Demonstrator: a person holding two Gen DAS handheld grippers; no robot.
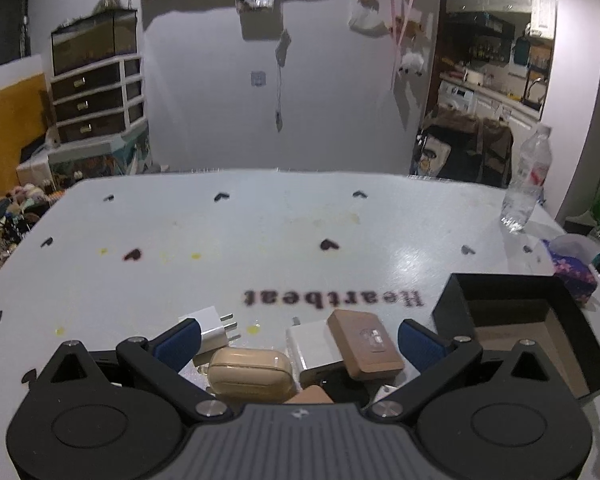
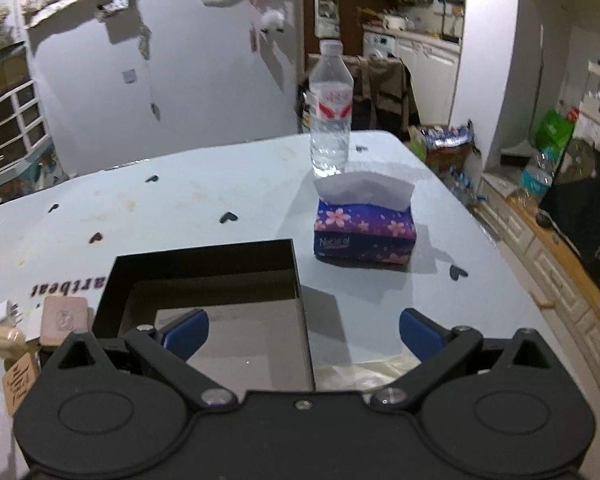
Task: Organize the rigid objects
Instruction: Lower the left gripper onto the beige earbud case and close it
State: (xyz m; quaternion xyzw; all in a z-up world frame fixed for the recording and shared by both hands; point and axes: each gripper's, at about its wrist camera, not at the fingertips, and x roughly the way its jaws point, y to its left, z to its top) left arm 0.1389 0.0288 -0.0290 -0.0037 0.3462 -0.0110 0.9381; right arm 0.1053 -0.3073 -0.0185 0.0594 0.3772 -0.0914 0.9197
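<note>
In the left wrist view my left gripper [image 1: 300, 346] is open above a cluster of small items: a beige earbud case [image 1: 250, 372], a white charger with prongs [image 1: 214, 326], a white adapter block [image 1: 314, 348] and a brown flat box [image 1: 364, 344] leaning on it. An open black box [image 1: 528, 320] stands to their right. In the right wrist view my right gripper [image 2: 304, 334] is open and empty, straddling the right wall of the black box [image 2: 204, 268]. The same items lie left of the box, among them the brown flat box [image 2: 64, 318].
A clear water bottle [image 2: 331, 112] and a purple floral tissue pack [image 2: 364, 228] stand on the pale table [image 1: 260, 232] beyond the box. A brown printed card [image 2: 20, 382] lies at the left. Clear plastic wrap [image 2: 364, 372] lies under the right gripper. Room clutter surrounds the table.
</note>
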